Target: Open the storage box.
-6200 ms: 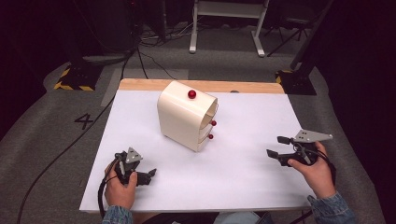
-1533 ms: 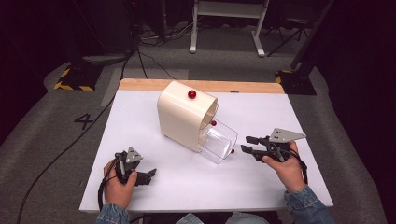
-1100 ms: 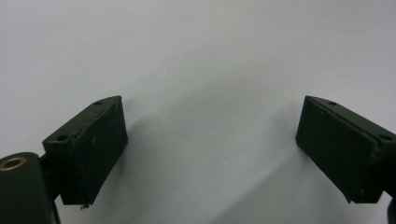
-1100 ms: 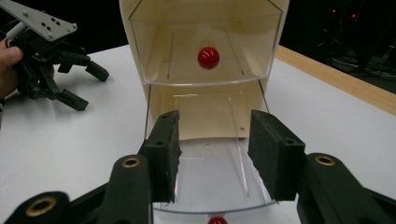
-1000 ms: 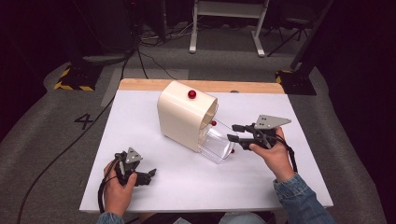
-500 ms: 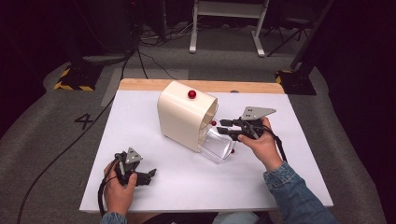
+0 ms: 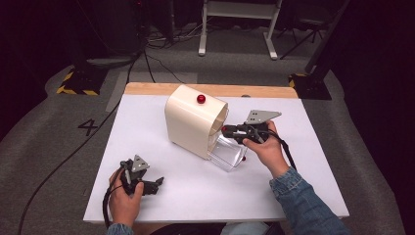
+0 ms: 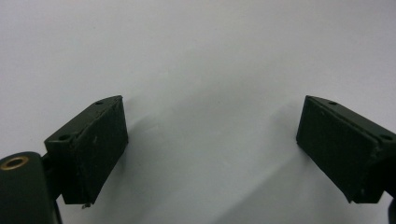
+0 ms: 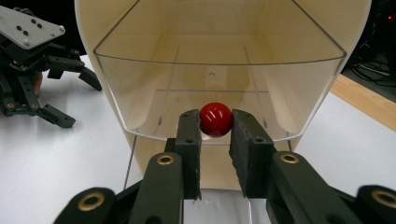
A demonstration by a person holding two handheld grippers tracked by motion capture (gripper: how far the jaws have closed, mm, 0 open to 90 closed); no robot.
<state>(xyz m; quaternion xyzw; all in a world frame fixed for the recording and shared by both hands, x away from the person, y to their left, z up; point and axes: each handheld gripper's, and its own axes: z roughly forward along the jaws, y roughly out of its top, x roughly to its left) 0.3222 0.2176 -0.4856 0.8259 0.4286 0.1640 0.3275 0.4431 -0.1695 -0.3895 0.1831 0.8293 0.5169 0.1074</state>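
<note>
Right gripper [image 9: 215, 135] clamps the round red knob [image 9: 216, 119] of a clear plastic drawer [image 9: 219, 70] in the cream arched cabinet [image 7: 195, 120]; left gripper [image 7: 142, 182], jaws wide, rests well in front.

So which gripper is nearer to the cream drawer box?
Right. The right gripper grips a red knob at the cream drawer box; the left gripper rests apart, near the table's front.

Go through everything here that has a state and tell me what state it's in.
Cream cabinet: upright on the table.
Lower clear drawer: pulled out.
Upper clear drawer: part open, nothing inside.
Red knob: gripped.
Right hand-held gripper: shut on that knob.
Left hand-held gripper: open, holding nothing.
</note>
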